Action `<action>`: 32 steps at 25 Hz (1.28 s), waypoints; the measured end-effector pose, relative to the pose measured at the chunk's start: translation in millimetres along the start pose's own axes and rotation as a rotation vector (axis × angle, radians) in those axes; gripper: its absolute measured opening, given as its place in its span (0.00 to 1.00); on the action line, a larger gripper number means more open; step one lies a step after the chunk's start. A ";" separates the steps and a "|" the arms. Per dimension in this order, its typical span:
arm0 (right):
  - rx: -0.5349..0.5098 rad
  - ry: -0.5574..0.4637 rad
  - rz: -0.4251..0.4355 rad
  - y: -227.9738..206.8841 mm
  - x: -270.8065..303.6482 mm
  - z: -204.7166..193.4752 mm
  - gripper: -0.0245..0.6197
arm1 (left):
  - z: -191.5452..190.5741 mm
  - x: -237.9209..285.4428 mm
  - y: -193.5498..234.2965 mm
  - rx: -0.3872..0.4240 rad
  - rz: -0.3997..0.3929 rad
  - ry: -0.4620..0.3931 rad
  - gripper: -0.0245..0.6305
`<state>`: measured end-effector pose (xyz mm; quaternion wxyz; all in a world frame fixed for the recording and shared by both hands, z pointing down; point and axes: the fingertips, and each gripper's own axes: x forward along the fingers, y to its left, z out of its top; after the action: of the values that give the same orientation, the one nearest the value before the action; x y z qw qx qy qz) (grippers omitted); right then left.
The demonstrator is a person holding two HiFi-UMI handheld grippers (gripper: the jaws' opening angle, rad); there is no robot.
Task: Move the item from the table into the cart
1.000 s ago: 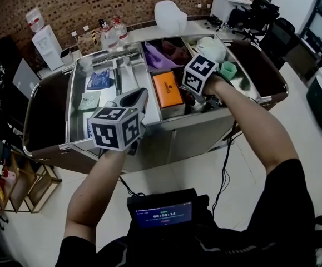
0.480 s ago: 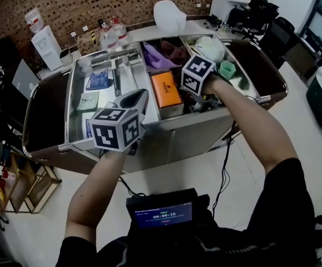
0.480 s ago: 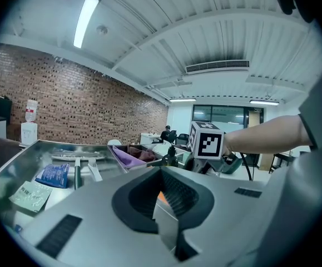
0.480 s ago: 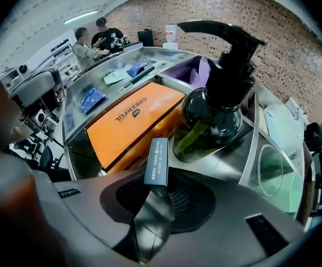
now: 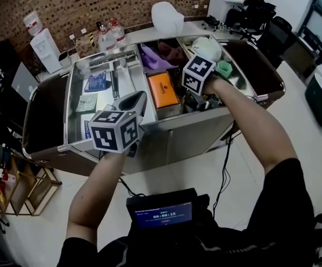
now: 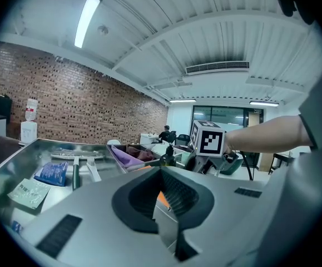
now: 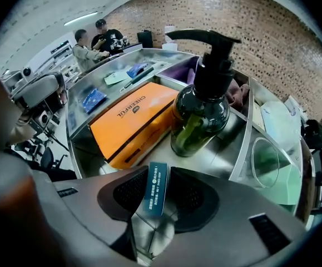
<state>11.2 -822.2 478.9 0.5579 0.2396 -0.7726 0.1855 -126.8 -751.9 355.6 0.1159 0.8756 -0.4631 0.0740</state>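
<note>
A steel cart [image 5: 166,128] with several compartments stands in front of me. My right gripper [image 5: 203,101] points steeply down into the middle compartment. A slim teal packet [image 7: 155,196] stands upright between its jaws [image 7: 156,189], which have just been opening; the pads no longer seem to press on it. Just beyond are a dark green pump bottle [image 7: 201,115] and an orange box [image 7: 130,118] [image 5: 162,89]. My left gripper [image 5: 135,98] [image 6: 162,171] hovers shut and empty near the cart's front edge, over the left tray.
The left tray holds a blue packet [image 5: 98,81], a paper slip [image 5: 87,102] and long utensils. A green bowl [image 5: 225,69], a white bundle [image 5: 207,48] and purple cloth [image 5: 152,60] lie in the right and back compartments. Water bottles [image 5: 109,35] stand behind the cart.
Both grippers stay where they were; only the head view has shifted slightly.
</note>
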 end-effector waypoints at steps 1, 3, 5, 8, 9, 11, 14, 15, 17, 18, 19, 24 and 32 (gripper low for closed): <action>-0.001 -0.009 -0.002 -0.2 -2.7 0.4 0.23 | 0.8 -0.5 -1.4 0.002 -0.001 -0.002 0.04; 0.001 -0.042 -0.008 -1.1 -10.9 2.8 0.23 | 2.7 -1.9 -3.9 0.005 -0.001 -0.004 0.04; 0.009 -0.088 -0.004 -1.3 -22.4 6.1 0.23 | 5.1 -3.3 -6.0 0.007 0.001 -0.007 0.04; 0.009 -0.185 0.018 3.6 -45.1 12.6 0.23 | 10.0 -7.1 -10.2 0.006 0.002 -0.022 0.04; 0.005 -0.234 0.021 6.1 -55.1 16.0 0.23 | 11.7 -9.5 -12.1 0.006 -0.002 -0.029 0.04; -0.002 -0.360 0.019 12.0 -79.1 23.0 0.23 | 15.8 -16.8 -14.8 0.007 -0.007 -0.053 0.04; -0.002 -0.585 0.018 25.7 -118.9 27.8 0.23 | 23.9 -33.0 -10.0 0.015 0.024 -0.110 0.04; 0.004 -0.657 0.018 30.0 -130.2 26.5 0.23 | 25.4 -38.3 -7.0 0.014 0.039 -0.127 0.04; 0.019 -0.781 -0.003 35.1 -148.5 19.4 0.23 | 25.0 -47.3 -2.2 0.011 0.067 -0.153 0.04; 0.025 -0.834 -0.020 36.9 -156.1 14.4 0.23 | 23.3 -51.0 -1.0 0.013 0.078 -0.159 0.04; 0.034 -0.883 -0.033 38.9 -163.0 8.7 0.23 | 21.0 -54.1 -0.4 0.016 0.086 -0.160 0.04; 0.113 -1.075 -0.051 47.5 -193.4 -21.3 0.23 | 12.8 -63.7 2.1 -0.001 0.102 -0.160 0.04; 0.123 -1.287 -0.131 83.3 -212.8 -59.4 0.23 | 4.8 -91.3 -11.3 0.064 0.134 -0.236 0.04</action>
<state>64.9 -686.6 293.3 -0.0209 0.3810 -0.9242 0.0144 -168.4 -674.5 327.8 0.0273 0.8486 -0.5282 -0.0074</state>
